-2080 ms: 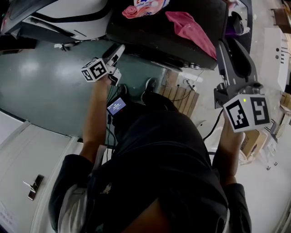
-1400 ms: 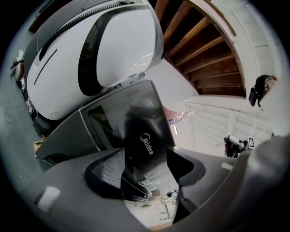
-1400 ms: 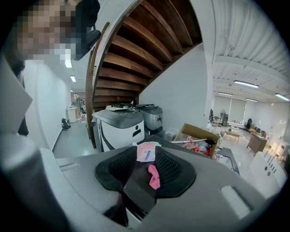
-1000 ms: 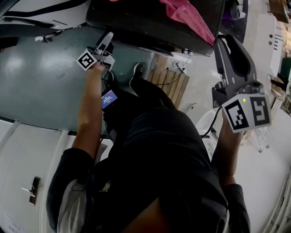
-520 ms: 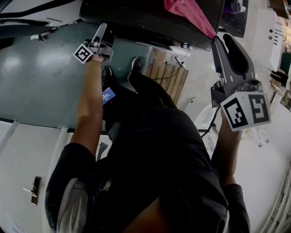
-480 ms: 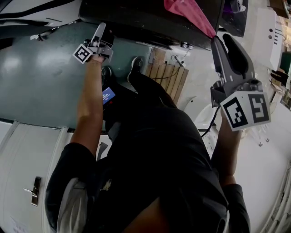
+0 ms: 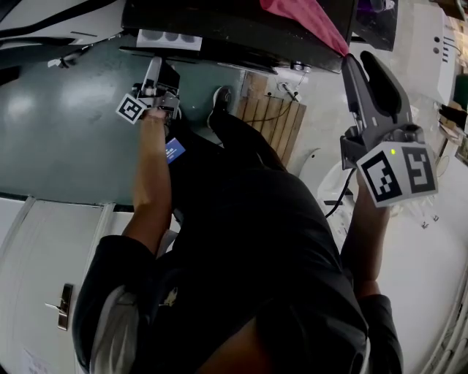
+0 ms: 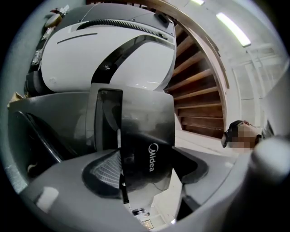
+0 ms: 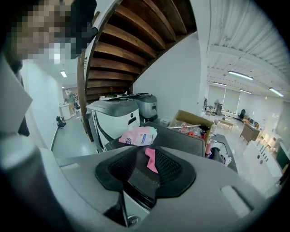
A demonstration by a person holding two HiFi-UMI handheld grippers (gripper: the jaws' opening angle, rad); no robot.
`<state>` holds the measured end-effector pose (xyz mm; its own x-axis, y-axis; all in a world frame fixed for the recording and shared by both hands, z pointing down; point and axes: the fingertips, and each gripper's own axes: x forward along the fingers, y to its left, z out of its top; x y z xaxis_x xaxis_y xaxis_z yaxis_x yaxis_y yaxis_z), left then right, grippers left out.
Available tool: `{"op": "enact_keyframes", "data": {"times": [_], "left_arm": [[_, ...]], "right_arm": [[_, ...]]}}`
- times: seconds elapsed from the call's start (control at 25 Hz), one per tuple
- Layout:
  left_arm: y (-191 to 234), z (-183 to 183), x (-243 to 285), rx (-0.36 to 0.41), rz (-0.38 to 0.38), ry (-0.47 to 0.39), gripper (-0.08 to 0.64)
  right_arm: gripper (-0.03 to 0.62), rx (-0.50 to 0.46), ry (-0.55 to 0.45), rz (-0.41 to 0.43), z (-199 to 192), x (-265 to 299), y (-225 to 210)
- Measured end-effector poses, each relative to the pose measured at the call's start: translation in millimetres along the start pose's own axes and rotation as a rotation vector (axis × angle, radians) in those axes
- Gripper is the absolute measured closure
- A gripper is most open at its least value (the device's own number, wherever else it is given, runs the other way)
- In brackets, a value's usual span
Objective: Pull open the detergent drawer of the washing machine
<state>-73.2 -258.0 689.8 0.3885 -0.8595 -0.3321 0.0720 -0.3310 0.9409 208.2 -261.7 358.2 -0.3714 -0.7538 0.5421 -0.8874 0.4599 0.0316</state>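
Note:
The dark washing machine (image 7: 241, 25) lies along the top of the head view. Its white detergent drawer (image 7: 170, 39) sticks out of the front, with the compartments showing. My left gripper (image 7: 155, 67) points at the drawer from just below it. In the left gripper view the drawer's dark front panel (image 8: 145, 136), marked Midea, fills the gap between the pads of the left gripper (image 8: 147, 170), and the jaws are closing on it. My right gripper (image 7: 373, 77) hangs off to the right of the machine, open and empty. In its own view the right gripper (image 9: 146, 174) looks over the machine's top.
A pink cloth (image 7: 307, 18) and a pink detergent bag (image 9: 138, 135) lie on the machine's top, with a cardboard box (image 9: 192, 122) behind. A wooden pallet (image 7: 274, 128) sits below the machine on the green floor (image 7: 66, 124). A white appliance (image 8: 113, 50) and wooden stairs (image 8: 199, 90) stand beyond.
The white drawer has slid out of the machine's front. My left gripper has drawn back from the machine, toward the person. The right gripper has hardly moved.

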Motion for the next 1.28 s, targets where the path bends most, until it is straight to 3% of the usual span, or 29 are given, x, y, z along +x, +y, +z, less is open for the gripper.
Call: {"op": "enact_keyframes", "data": {"times": [0.64,0.92,1.08,1.28], "left_arm": [[-21,-14,-42,-0.071,0.042,0.090,0.178],[-26,-14,-53,-0.094,0.063,0.067,0.173],[-19,-16,-68,-0.118,0.126,0.084,0.198],[-18,-18,-81,-0.068,0.210,0.183,0.199]], "right_arm": [[0.488,0.060,-0.033,0.050,2,10,36],[0.488,0.092,-0.045,0.065,2,13,52],[0.488,0.109,-0.057,0.055,0,9,54],[0.488,0.129,-0.091,0.045,7,0,57]]}}
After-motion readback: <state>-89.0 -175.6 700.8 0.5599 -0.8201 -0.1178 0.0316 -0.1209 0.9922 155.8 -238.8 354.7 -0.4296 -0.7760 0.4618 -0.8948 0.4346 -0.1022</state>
